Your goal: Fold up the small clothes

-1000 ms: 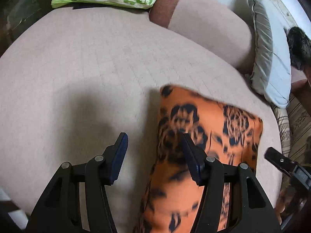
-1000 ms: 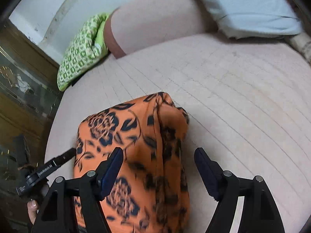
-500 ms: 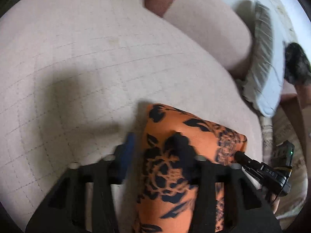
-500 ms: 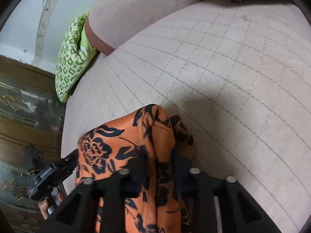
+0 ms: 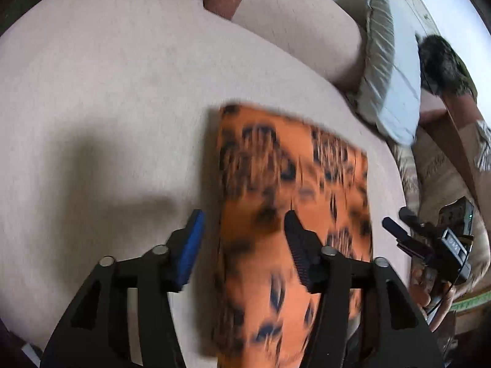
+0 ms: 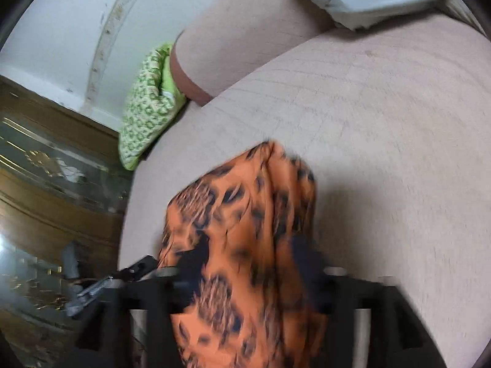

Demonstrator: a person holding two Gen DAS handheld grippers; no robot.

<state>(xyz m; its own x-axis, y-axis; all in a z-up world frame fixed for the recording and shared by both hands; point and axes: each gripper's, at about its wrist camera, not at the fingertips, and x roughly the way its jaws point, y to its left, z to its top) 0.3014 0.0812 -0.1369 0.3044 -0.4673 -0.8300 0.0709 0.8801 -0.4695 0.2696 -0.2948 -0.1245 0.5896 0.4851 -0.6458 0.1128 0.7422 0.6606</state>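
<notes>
Bare beige bedspread [image 5: 107, 98] left of garment's [image 5: 276, 184] edge

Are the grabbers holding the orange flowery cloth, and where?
The picture is blurry, so I cannot tell. The left gripper looks open over the orange cloth.

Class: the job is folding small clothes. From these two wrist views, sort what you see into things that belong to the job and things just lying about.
Belongs to the job:
orange floral garment
left gripper
right gripper

Just lying about:
green patterned cushion
pale blue pillow
beige bolster

Soft daylight, heavy motion blur (fisheye-warped edges).
</notes>
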